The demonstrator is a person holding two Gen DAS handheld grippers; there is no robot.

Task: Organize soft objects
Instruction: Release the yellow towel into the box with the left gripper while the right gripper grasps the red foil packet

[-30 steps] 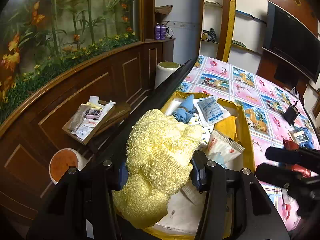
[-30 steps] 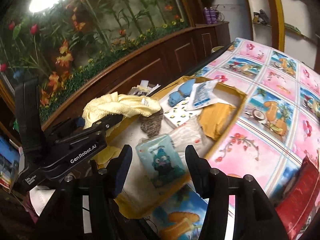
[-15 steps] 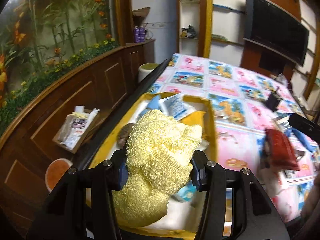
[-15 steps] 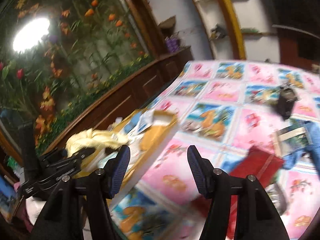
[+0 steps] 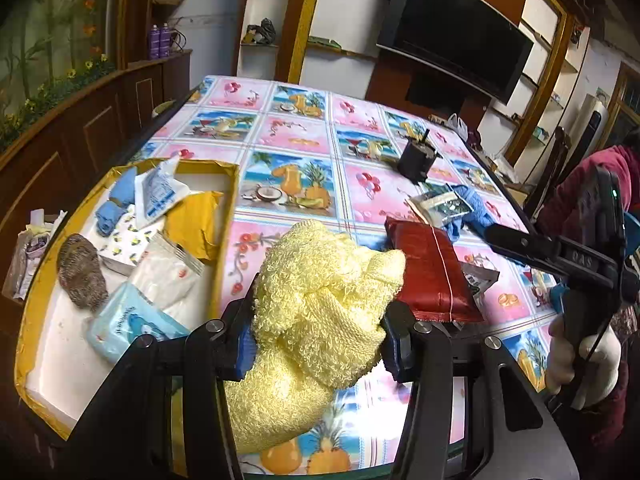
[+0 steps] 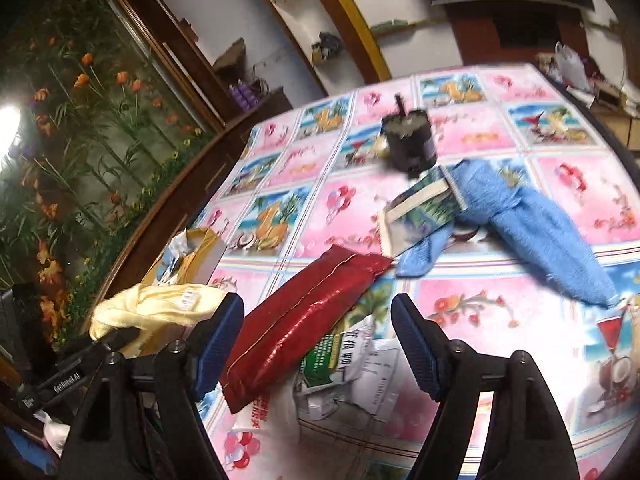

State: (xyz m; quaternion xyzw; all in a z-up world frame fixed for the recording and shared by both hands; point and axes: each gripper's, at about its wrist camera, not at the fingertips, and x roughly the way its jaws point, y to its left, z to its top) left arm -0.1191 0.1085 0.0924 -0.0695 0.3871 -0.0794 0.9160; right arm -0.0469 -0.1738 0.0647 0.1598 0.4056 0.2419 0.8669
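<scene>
My left gripper [image 5: 316, 340] is shut on a fluffy yellow towel [image 5: 320, 312] and holds it above the table's front edge, just right of the yellow box [image 5: 224, 240]. The towel also shows in the right wrist view [image 6: 160, 308]. The box holds several soft packets, a blue cloth [image 5: 118, 200] and a brown knitted item [image 5: 82, 276]. My right gripper [image 6: 316, 344] is open and empty above a red foil packet [image 6: 300, 320] and white packets [image 6: 348, 364]. A blue towel [image 6: 532, 228] lies further right.
A black jar [image 6: 408, 144] stands mid-table beside a green-printed packet [image 6: 420, 216]. The flowery tablecloth [image 5: 296, 128] covers the table. A wooden cabinet with a planter runs along the left. A TV [image 5: 452, 28] hangs behind.
Both grippers swung right, away from the yellow box toward the table's middle. The left still holds the yellow towel. The right now hovers over the red packet instead of the box.
</scene>
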